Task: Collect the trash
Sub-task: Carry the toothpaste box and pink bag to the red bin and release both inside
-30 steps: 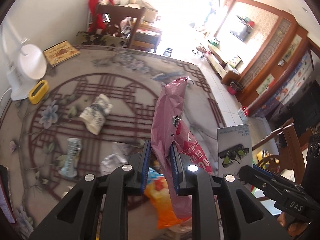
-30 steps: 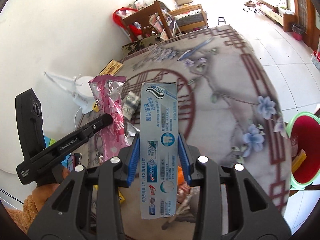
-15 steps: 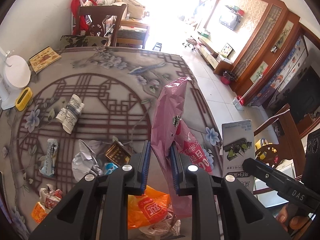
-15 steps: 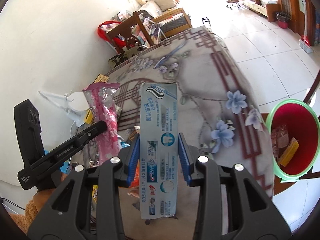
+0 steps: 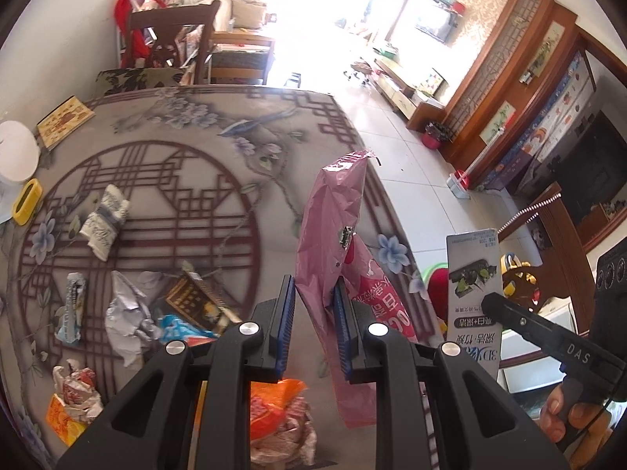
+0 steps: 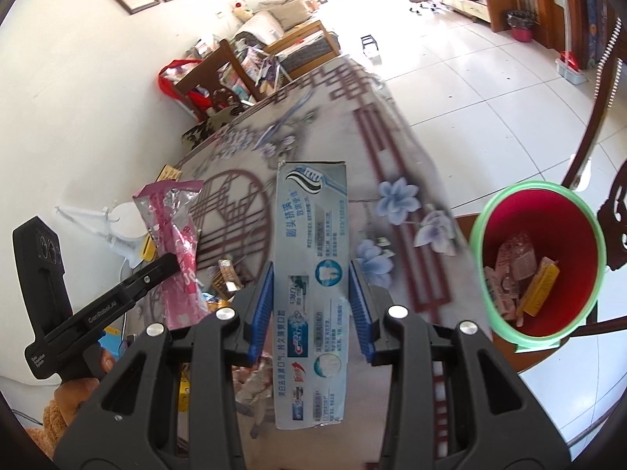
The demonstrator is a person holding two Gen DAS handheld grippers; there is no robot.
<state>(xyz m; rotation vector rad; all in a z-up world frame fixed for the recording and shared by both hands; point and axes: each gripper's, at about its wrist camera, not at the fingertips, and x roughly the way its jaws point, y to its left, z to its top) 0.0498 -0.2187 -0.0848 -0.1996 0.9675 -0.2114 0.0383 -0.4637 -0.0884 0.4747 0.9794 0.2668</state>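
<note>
My left gripper [image 5: 313, 313] is shut on a long pink plastic wrapper [image 5: 333, 215], held upright over the right part of the patterned table [image 5: 176, 149]. My right gripper [image 6: 311, 305] is shut on a pale blue toothpaste box [image 6: 311, 243] that stands up between its blue pads. A red bin with a green rim [image 6: 476, 243] stands on the floor beyond the table's edge, to the right of the box, with several bits of trash inside. More trash lies on the table: crumpled paper [image 5: 125, 313], a white wrapper [image 5: 104, 223], an orange bag [image 5: 274, 403].
A yellow holder [image 5: 25, 199], a white round base [image 5: 15, 152] and a flat book [image 5: 64, 121] sit at the table's left. A wooden chair [image 5: 168, 39] stands behind the table, and another chair frame [image 6: 611, 196] is beside the bin. Tiled floor lies to the right.
Both grippers have travelled toward the table's right edge with their loads still held. The red bin has come more fully into the right wrist view.
</note>
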